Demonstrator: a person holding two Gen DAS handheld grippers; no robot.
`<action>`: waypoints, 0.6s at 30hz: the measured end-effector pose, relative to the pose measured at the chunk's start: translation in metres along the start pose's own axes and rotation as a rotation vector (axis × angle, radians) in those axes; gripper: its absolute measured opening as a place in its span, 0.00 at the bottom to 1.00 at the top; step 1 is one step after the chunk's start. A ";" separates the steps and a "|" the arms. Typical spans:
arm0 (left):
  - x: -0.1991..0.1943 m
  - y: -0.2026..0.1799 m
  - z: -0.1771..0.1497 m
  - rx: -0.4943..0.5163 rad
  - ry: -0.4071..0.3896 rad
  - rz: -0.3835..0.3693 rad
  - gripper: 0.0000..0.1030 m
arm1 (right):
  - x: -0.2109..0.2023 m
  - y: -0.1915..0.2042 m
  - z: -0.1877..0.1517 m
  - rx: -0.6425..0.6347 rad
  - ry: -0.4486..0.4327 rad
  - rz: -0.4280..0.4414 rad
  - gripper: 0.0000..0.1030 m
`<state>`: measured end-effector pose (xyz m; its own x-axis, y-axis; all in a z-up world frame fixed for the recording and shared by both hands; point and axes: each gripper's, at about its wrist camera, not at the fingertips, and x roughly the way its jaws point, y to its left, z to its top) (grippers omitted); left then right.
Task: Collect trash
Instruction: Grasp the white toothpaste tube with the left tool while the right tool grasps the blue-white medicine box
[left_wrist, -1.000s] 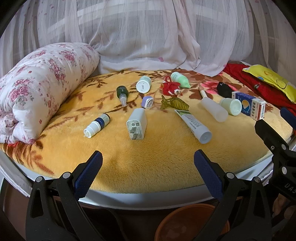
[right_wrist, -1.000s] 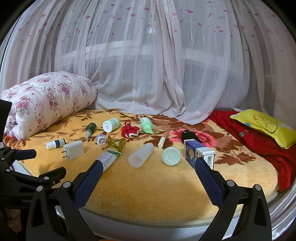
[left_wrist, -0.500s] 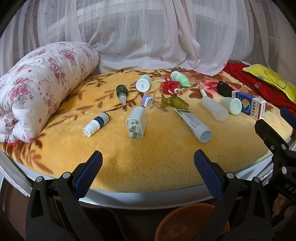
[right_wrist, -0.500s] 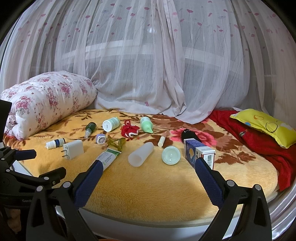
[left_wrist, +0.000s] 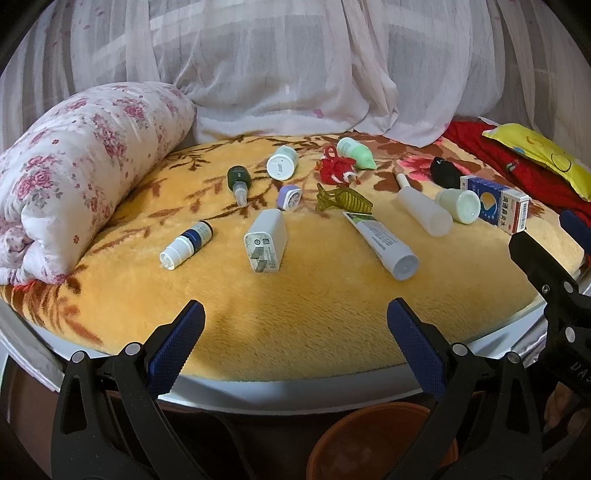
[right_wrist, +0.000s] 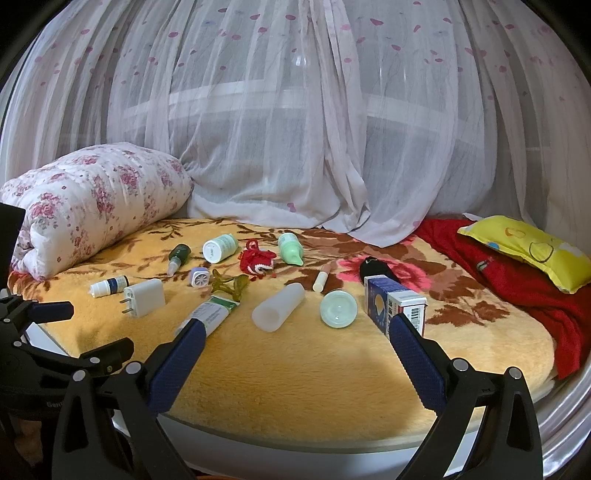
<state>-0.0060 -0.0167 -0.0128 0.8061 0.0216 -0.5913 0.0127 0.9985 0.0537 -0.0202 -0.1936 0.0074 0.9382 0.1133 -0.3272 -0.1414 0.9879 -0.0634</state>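
Nothing has shifted since the earlier frames: both claws hang at the near edge of the bed (left_wrist: 295, 317), spread wide and holding nothing. The left claw (left_wrist: 295, 350) faces the white charger (left_wrist: 265, 240) and small dropper bottle (left_wrist: 186, 244). The right claw (right_wrist: 295, 365) has the toothpaste tube (right_wrist: 212, 314) behind its left pad (right_wrist: 177, 365). The translucent cylinder (right_wrist: 279, 306), round cap (right_wrist: 338, 308) and blue medicine box (right_wrist: 393, 304) lie beyond. An orange bin (left_wrist: 382, 443) sits below the bed's edge.
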 end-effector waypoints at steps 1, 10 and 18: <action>0.000 -0.001 0.000 0.002 0.001 0.000 0.94 | 0.000 0.000 0.000 0.000 -0.001 -0.001 0.95; 0.009 -0.017 0.012 -0.018 0.014 -0.080 0.94 | -0.003 -0.011 -0.003 -0.002 -0.037 -0.060 0.95; 0.039 -0.051 0.036 -0.023 0.000 -0.101 0.93 | -0.007 -0.032 -0.004 0.016 -0.058 -0.095 0.95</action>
<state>0.0466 -0.0687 -0.0095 0.8016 -0.0792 -0.5926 0.0803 0.9965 -0.0246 -0.0239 -0.2263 0.0083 0.9639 0.0250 -0.2651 -0.0467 0.9960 -0.0758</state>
